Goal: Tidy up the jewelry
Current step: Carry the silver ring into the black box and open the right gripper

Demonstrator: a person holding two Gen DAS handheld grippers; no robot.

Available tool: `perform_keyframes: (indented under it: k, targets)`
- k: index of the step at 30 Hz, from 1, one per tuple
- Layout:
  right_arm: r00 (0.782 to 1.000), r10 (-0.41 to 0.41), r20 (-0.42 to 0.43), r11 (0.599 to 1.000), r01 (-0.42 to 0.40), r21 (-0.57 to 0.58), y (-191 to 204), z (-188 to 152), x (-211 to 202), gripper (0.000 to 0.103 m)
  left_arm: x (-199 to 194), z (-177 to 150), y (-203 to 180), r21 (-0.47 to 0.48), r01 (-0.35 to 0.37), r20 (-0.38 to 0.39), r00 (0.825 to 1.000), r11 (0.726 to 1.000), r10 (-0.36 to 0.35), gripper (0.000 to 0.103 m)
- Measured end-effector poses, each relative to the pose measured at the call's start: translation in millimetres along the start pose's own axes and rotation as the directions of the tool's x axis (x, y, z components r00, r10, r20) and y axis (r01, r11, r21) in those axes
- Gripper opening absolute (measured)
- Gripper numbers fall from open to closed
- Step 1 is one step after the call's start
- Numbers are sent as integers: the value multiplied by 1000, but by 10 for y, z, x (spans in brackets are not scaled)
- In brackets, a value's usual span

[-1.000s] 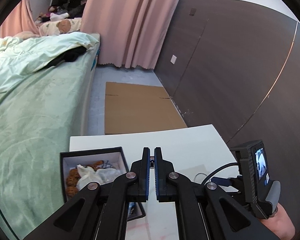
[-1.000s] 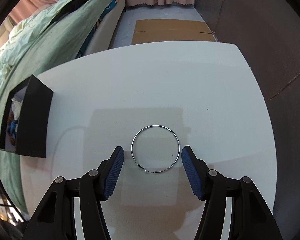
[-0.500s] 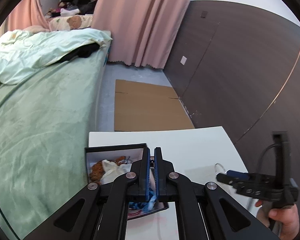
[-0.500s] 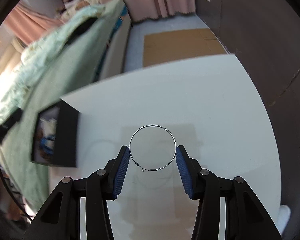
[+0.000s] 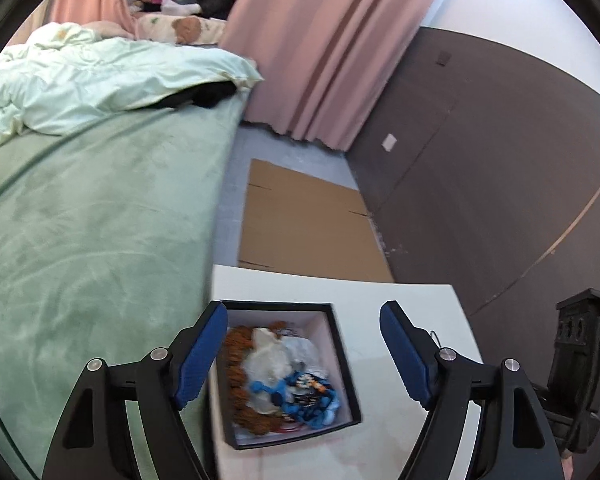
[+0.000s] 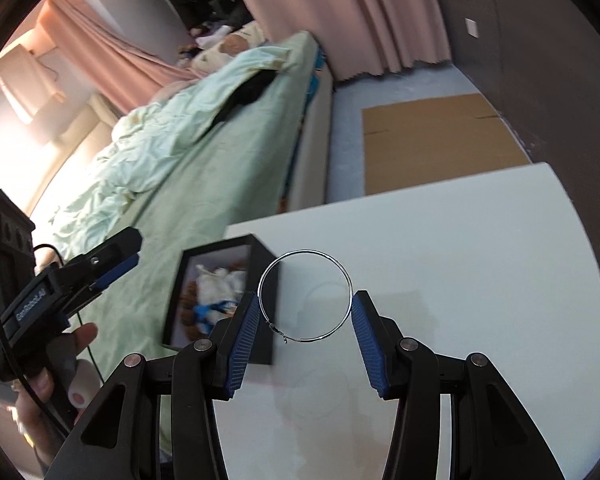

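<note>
A: Left first. Left gripper (image 5: pixel 302 354) hangs over the box (image 5: pixel 342 364), jaws wide apart, holding nothing. The box sits at the left edge of the table (image 5: pixel 400 300), next to the bed (image 5: pixel 92 220). Inside is a heap: brown beads (image 5: pixel 240 344), something blue (image 5: pixel 300 396), pale crumpled wrapping.

B: And the right?

A: Right gripper (image 6: pixel 304 316) has its pads closed onto the hoop (image 6: pixel 305 295), one on each side of the wire. The hoop looks lifted clear of the table, just right of the box (image 6: pixel 220 300); the view is blurred, so I hedge on that.

B: How will the hoop handle?

A: Light, I judge. Thin springy wire, smooth, so it could slip or flex out of round if squeezed hard. The hold across its widest part seems fair; gentle pressure only.

B: Which way does it point?

A: It is a circle, so no real long axis. Its plane faces the camera, roughly square to the fingers. The clasp end sits at the lower left, near the left pad (image 6: pixel 244 332).

B: Next?

A: Probably carry it left over the box and let go.
</note>
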State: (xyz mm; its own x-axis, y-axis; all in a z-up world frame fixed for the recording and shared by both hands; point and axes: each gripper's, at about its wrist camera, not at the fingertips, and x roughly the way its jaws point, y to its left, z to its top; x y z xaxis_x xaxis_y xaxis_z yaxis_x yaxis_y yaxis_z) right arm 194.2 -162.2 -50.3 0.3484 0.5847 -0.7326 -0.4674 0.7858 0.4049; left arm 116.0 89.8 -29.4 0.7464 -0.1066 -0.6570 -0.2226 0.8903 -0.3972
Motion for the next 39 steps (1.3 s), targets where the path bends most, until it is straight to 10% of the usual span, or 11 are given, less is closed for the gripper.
perform_keyframes:
  k: [15, 18, 21, 35, 39]
  targets:
    - [984, 180, 12, 983, -179, -36, 594, 10, 404, 51, -242, 200, 399, -78, -38, 40, 998, 996, 41, 79]
    - [971, 236, -38, 972, -236, 7, 570, 18, 514, 69, -240, 209, 435, -84, -28, 42, 999, 996, 31, 79]
    - [980, 197, -11, 980, -196, 19, 488, 30, 463, 86, -234, 206, 433, -78, -28, 40, 999, 997, 31, 81]
    - [996, 53, 67, 998, -55, 36, 45, -1, -140, 87, -196, 60, 60, -4, 4, 34, 999, 1000, -4, 103]
    - [995, 23, 95, 999, -25, 21, -50, -44, -356, 100, -242, -33, -101, 41, -9, 52, 999, 999, 7, 103]
